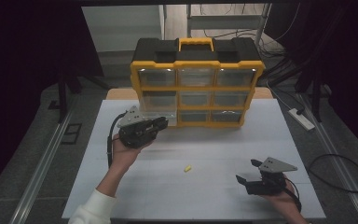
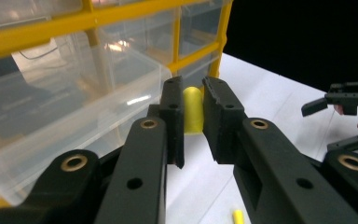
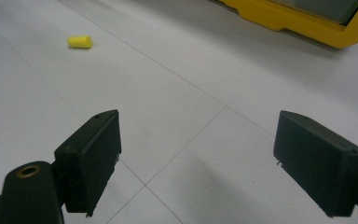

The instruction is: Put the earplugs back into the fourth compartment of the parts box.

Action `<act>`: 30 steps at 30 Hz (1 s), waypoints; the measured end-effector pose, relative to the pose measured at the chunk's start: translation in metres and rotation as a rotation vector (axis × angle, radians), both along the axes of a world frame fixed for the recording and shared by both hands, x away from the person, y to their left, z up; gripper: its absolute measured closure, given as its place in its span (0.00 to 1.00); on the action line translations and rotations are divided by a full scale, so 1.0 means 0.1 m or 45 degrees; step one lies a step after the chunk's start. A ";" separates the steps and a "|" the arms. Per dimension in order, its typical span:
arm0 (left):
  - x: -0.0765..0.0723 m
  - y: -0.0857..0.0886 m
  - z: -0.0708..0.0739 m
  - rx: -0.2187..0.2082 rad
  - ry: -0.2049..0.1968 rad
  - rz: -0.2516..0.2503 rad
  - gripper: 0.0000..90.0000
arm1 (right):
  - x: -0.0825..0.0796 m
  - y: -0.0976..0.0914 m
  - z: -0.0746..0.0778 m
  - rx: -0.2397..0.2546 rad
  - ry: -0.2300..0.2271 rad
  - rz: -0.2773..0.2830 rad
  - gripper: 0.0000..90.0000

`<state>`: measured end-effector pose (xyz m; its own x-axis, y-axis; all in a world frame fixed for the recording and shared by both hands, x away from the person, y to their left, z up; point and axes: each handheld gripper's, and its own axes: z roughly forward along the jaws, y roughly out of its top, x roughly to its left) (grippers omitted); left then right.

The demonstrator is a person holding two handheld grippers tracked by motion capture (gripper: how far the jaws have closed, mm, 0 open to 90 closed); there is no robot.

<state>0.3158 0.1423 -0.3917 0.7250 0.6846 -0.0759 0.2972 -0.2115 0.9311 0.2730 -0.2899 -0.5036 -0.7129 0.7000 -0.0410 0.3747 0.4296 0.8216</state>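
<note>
- Yellow organizer cabinet (image 1: 197,84) stands at the far side of the white table (image 1: 223,196) in the high view; the left gripper (image 1: 161,122) is at its pulled-out bottom-left drawer (image 1: 158,115), the right gripper (image 1: 248,171) near the front edge, and a loose yellow earplug (image 1: 187,168) lies between them, nearer the right one.
- Left gripper view: jaws narrow, pinching a held plug (image 2: 192,109) upright, just beside the clear drawer's rim.
- Right gripper view: jaws wide, empty; the loose plug lies ahead to their left, its long axis crosswise.
</note>
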 end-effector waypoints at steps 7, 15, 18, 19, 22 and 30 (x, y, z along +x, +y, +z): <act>0.09 -0.03 0.14 0.012 -0.030 0.011 0.86 | 0.00 0.00 0.00 -0.001 0.002 -0.003 0.18; 0.30 0.03 0.23 0.029 -0.018 0.069 0.86 | -0.01 0.01 0.00 -0.003 -0.014 0.018 0.18; 0.35 0.06 0.22 0.027 -0.007 0.085 0.86 | -0.01 0.01 0.00 0.000 -0.014 0.014 0.18; 0.37 0.07 0.22 0.024 -0.001 0.090 0.86 | -0.01 0.00 0.01 0.004 -0.015 0.007 0.18; 0.43 0.10 0.20 0.022 0.015 0.109 0.86 | 0.00 0.00 0.01 0.005 -0.014 0.006 0.18; 0.50 0.14 0.16 0.035 0.045 0.130 0.86 | 0.00 0.00 0.00 0.006 -0.011 0.003 0.18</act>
